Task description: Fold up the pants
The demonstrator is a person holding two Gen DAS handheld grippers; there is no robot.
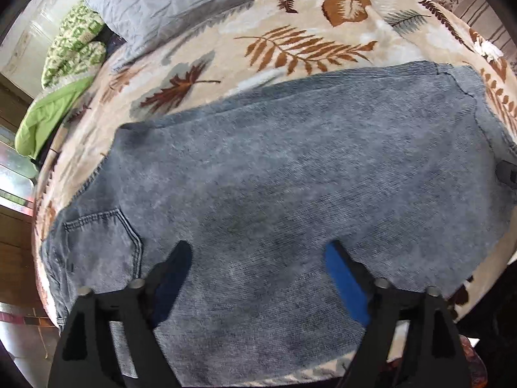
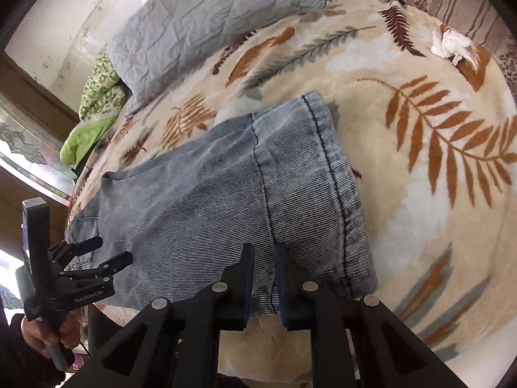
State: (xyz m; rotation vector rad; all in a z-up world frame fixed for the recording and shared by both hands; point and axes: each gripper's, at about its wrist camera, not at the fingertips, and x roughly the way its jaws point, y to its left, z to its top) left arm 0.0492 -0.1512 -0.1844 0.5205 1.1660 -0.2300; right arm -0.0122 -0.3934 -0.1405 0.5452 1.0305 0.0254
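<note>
Faded blue denim pants [image 1: 290, 168] lie folded lengthwise on a leaf-patterned blanket [image 1: 290, 26]. My left gripper [image 1: 258, 252] hovers open over the waist end, its wide-set fingers either side of bare denim, with a back pocket [image 1: 103, 236] just to the left. In the right wrist view the pants [image 2: 210, 200] run from the waist at far left to the stitched hem [image 2: 339, 194]. My right gripper [image 2: 264, 255] is shut on the near edge of the leg beside the hem, denim pinched between its pads. The left gripper [image 2: 110, 252] shows there too, held in a person's hand [image 2: 42, 333].
A grey quilted pillow [image 2: 200, 22] and green bedding [image 2: 93, 103] lie at the back left. A crumpled white tissue [image 2: 452, 43] sits at the far right of the blanket [image 2: 420, 210]. The bed's edge runs along the left, next to wooden furniture.
</note>
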